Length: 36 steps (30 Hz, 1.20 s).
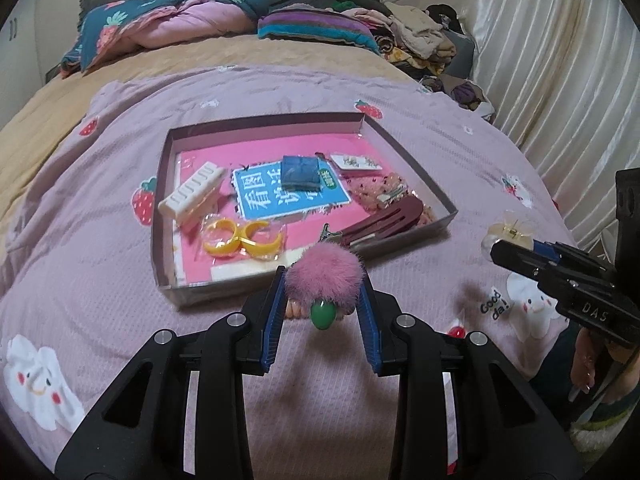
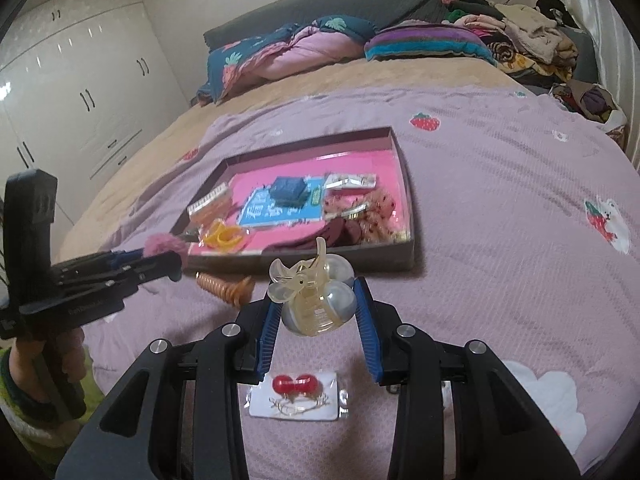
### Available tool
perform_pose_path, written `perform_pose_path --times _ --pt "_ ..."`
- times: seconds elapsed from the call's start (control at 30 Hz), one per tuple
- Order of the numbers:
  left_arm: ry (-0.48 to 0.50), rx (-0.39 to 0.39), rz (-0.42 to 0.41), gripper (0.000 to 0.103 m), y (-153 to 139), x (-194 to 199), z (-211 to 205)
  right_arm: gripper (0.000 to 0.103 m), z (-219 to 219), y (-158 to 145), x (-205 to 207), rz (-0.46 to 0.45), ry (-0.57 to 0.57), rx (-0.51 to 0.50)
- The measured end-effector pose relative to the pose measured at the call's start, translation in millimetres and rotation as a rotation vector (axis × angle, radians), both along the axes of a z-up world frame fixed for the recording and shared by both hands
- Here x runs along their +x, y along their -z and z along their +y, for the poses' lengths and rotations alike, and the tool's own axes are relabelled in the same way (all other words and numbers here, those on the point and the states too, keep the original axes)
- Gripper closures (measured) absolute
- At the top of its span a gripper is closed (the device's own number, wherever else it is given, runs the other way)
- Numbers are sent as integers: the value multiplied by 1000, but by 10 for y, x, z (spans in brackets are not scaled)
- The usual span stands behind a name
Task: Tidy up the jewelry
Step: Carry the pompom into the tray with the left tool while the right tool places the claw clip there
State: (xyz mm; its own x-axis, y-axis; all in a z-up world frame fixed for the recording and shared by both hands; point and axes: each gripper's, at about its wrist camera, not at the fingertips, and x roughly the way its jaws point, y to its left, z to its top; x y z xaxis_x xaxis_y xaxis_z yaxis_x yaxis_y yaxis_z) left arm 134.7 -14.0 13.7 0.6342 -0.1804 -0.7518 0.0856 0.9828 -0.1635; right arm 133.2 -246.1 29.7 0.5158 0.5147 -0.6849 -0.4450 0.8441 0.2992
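Left hand-held gripper [image 1: 322, 280]: clamped on pink pompom clip [image 1: 323, 276]. Right hand-held gripper [image 2: 318, 300]: clamped on clear claw clip [image 2: 314, 294]. Tray [image 1: 416, 168] at 12 o'clock, beyond both.

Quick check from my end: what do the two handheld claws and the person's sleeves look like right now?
Both claws, left claw and right claw, are matte black frames with silver round bolts and ribbed blue pads on two fingers. From the side, each has a tall black upright block behind it; the right one carries white "DAS" lettering. A green knitted cuff with a dark stripe shows at the left wrist.
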Motion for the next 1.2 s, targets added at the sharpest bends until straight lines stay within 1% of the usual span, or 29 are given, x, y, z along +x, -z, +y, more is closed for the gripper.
perform_pose_path --times 0.33,0.67,0.87,1.03,1.2 --pt "-14 -34 -38 78 -224 247 61 68 -60 -274 213 -42 37 18" --pt "-17 -48 -53 78 -338 530 38 68 -78 -494 449 -85 53 35" --pt "-21 -45 -42 78 -332 690 19 68 -53 -562 610 -96 51 45" --pt "-25 -42 -19 78 -262 828 3 68 -15 -613 748 -102 48 47" --pt "-23 -41 2 78 -173 950 -26 68 40 -603 875 -99 44 35"
